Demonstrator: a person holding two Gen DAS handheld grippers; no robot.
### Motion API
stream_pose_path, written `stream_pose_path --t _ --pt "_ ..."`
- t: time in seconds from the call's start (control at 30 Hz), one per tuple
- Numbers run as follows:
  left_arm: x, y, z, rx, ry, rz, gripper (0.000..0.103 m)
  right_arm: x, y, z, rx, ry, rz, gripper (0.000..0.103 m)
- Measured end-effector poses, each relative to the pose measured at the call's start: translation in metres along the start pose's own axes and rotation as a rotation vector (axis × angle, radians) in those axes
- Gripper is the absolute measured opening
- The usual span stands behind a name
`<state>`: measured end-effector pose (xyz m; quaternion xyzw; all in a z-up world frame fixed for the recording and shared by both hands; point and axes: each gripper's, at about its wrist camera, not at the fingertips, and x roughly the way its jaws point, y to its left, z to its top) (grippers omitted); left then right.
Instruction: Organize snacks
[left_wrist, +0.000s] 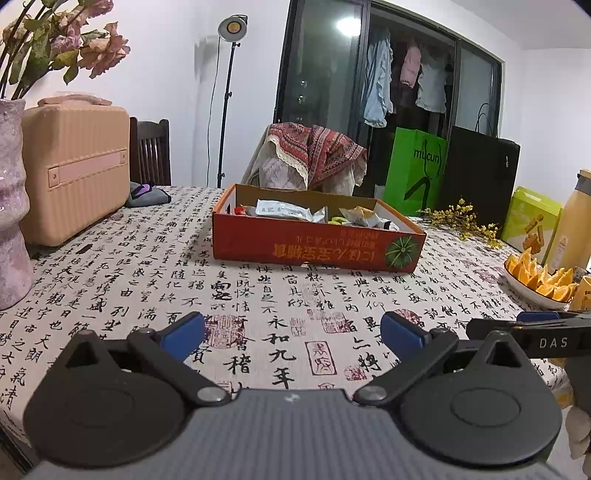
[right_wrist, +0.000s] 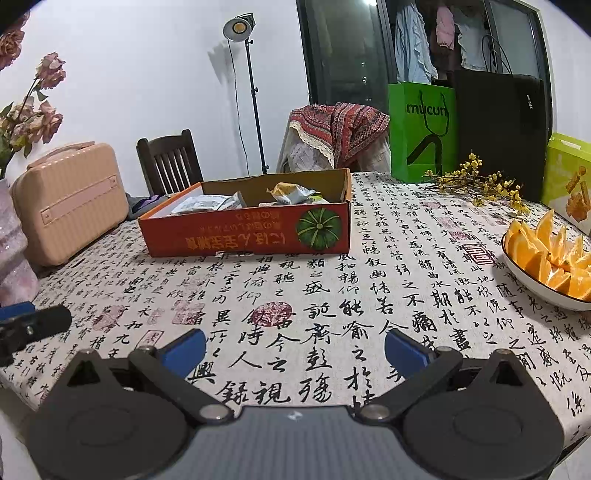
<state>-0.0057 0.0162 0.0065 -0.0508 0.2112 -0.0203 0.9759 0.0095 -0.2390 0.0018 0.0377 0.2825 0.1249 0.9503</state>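
A shallow red cardboard box (left_wrist: 314, 251) (right_wrist: 243, 236) with a green pumpkin print stands on the calligraphy tablecloth (left_wrist: 258, 295) (right_wrist: 369, 288). Inside lie several snack packets, among them a silver-white one (left_wrist: 284, 210) (right_wrist: 207, 203) and a yellow-grey one (left_wrist: 364, 214) (right_wrist: 295, 192). My left gripper (left_wrist: 291, 334) hovers open over the near table, well short of the box, with nothing between its blue pads. My right gripper (right_wrist: 295, 350) is likewise open and empty. The right gripper's tip (left_wrist: 528, 330) shows at the right edge of the left wrist view, the left gripper's tip (right_wrist: 33, 326) at the left of the right wrist view.
A pink case (left_wrist: 74, 166) (right_wrist: 70, 199) and a pale vase (left_wrist: 11, 206) of flowers stand at the left. A bowl of orange wedges (right_wrist: 546, 258) (left_wrist: 539, 280), a green snack box (left_wrist: 528, 221) (right_wrist: 569, 181), yellow sprigs (right_wrist: 480, 182) and green (right_wrist: 423, 133) and black (right_wrist: 498, 129) bags sit right and back.
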Motion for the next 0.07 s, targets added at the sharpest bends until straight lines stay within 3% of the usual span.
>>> stream_pose_path --t 0.07 --pt "0.0012 0.0008 0.0008 -0.005 0.001 -0.007 0.103 0.0015 0.0 0.0009 0.0 0.003 -0.003 0.103"
